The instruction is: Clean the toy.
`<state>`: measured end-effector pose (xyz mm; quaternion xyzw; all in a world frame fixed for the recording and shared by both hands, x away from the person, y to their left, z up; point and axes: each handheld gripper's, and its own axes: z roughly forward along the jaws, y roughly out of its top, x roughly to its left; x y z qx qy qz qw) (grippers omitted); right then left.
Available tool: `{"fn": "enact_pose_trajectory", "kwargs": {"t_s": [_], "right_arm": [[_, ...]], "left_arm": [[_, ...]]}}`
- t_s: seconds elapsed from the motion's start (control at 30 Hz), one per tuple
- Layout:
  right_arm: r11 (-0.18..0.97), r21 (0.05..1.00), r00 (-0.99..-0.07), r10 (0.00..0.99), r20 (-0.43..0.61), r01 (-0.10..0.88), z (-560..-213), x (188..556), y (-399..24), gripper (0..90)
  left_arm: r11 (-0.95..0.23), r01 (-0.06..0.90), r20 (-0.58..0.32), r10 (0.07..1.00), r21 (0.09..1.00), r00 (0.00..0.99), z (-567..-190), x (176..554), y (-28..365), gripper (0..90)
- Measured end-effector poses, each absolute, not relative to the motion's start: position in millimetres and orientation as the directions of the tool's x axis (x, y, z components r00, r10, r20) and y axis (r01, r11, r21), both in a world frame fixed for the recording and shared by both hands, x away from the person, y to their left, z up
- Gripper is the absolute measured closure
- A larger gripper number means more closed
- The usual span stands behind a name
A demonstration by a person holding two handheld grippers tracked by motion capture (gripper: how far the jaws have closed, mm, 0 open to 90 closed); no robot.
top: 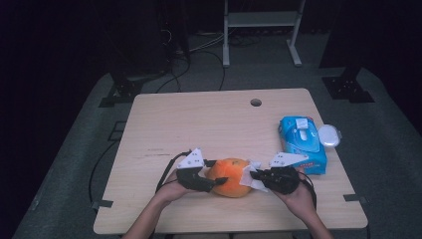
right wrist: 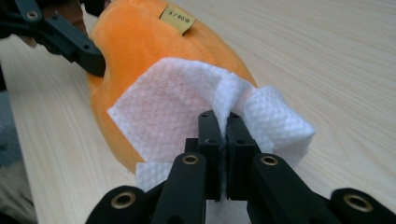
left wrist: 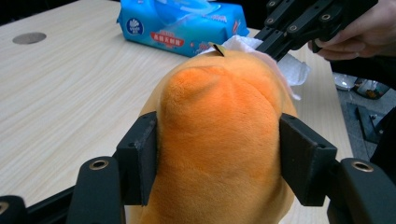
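Left claw (left wrist: 219, 161) clamps orange plush (left wrist: 219, 135).

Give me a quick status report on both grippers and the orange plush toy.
Left gripper clamped on orange plush toy. Right gripper shut on white wipe, pressed against toy. Wipes pack off to the right, nothing in the way.

place: lab or recording studio | signs: black-curtained walls, grey carpet (top: 74, 149), cables (top: 199, 47) on floor, stand feet (top: 348, 89), lone wooden worktop (top: 199, 119)
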<state>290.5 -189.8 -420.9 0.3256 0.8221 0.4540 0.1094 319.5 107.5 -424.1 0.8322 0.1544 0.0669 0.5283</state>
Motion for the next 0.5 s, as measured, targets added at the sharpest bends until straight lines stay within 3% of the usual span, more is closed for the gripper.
{"fn": "enact_pose_trajectory", "kwargs": {"t_s": [0.23, 0.5], "right_arm": [[0.294, 0.888, -0.801, 0.586, 0.124, 0.353, -393, 279, -181, 86.3], [0.322, 0.903, -0.819, 0.572, 0.055, 0.285, -384, 269, -167, 85.9]], "left_arm": [[-0.413, 0.163, -0.030, 0.310, 0.896, 0.950, -417, 315, 101, 37.0], [-0.459, 0.123, 0.018, 0.290, 0.880, 0.957, -407, 303, 87, 37.0]]}}
